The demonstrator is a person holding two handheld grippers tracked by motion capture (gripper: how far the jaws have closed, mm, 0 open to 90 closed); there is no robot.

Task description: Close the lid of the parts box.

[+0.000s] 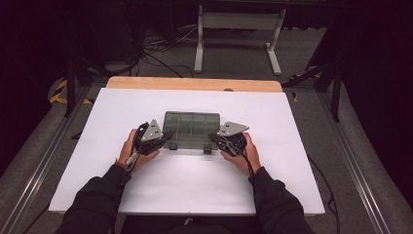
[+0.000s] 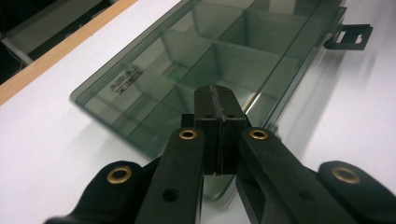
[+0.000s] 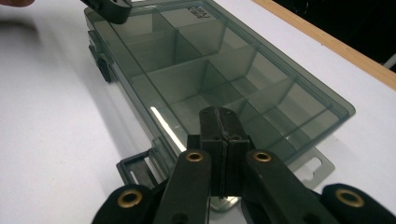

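A smoky see-through compartment box [image 1: 190, 127] lies closed in the middle of the white board [image 1: 146, 185], its two black latches [image 1: 208, 149] on the near side. My left gripper [image 1: 165, 138] is shut and empty, its tips over the lid at the box's near left corner. My right gripper [image 1: 213, 139] is shut and empty over the near right corner. In the left gripper view the closed tips [image 2: 215, 94] sit just above the box [image 2: 233, 51], where something small and green [image 2: 175, 74] shows inside. In the right gripper view the shut tips [image 3: 217, 115] hover over the box [image 3: 219, 65] beside a latch [image 3: 137, 171].
The white board rests on a wooden table [image 1: 195, 84] whose far edge shows. Beyond it are a white desk frame [image 1: 238, 29] and tangled cables [image 1: 151, 46] on the grey floor. Metal rails [image 1: 360, 165] run along both sides. A person's dark sleeves [image 1: 277, 204] come in from the bottom.
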